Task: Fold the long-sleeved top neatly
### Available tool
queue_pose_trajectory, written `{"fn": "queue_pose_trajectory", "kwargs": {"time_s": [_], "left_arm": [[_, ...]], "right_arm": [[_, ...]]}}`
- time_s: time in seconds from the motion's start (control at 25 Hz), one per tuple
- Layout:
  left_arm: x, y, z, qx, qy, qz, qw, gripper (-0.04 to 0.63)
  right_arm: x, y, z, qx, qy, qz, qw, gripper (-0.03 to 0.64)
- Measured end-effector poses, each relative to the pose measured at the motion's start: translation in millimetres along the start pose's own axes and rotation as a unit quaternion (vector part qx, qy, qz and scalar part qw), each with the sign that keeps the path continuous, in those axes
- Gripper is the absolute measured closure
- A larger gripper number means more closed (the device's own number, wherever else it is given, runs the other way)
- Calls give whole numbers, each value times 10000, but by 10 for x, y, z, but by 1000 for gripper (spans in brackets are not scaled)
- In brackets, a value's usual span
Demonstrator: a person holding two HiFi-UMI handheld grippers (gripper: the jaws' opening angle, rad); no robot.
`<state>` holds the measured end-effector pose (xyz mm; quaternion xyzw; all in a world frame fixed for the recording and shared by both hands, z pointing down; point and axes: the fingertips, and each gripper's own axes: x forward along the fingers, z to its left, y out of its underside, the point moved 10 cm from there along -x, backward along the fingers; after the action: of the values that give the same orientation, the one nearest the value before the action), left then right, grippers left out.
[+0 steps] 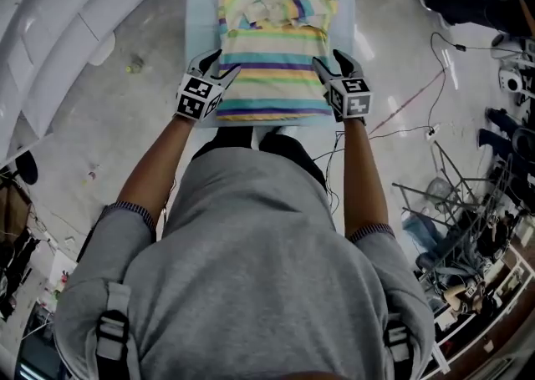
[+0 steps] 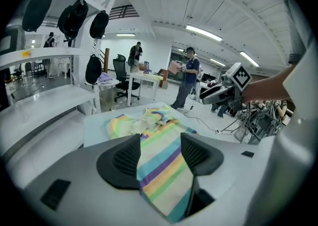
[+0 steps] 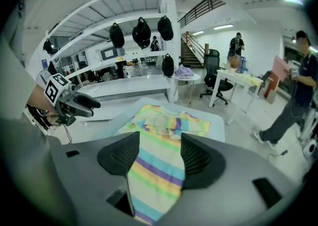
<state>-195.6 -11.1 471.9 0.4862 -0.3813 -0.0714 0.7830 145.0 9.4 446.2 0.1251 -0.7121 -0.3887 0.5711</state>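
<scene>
The person's 2 bare forearms (image 1: 159, 169) reach forward from grey sleeves to the near half of a pale table (image 1: 201, 2). The left gripper (image 1: 216, 65) sits at the left edge of the long-sleeved top (image 1: 276, 61), angled in toward the right. Its jaws stand wide apart, with striped cloth showing in the gap and no pinch on it. The right gripper (image 1: 333, 65) mirrors it at the top's right edge. Its jaws are also well apart, with stripes filling the space between the pads.

The top lies flat in the middle of the table as 1 neat rectangle, hem near and neckline far. Loose folds of cloth are gathered across the chest just below the neckline.

Farther right, cables (image 1: 418, 103) trail over the floor. At the far right corner, 1 person (image 1: 468, 7) stands.
</scene>
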Motion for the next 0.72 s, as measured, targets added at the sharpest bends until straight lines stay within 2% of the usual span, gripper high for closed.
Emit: {"fn": "queue_pose_trajectory", "kwargs": {"time_s": [0.4,0.56,0.72], "left_arm": [[-151,674,-328,-477,-634,463,9958,314],[-239,1010,-470,-637,-927,747,9908,314],[-283,1297,-532,-807,-1289,954,9838,314]], "right_arm": [[-133,1001,-112,424,-166,455,9979,342],[-171,1353,-72,560,-231,569,9965,342],[-207,1672,-85,692,-42,654,9954,342]]}}
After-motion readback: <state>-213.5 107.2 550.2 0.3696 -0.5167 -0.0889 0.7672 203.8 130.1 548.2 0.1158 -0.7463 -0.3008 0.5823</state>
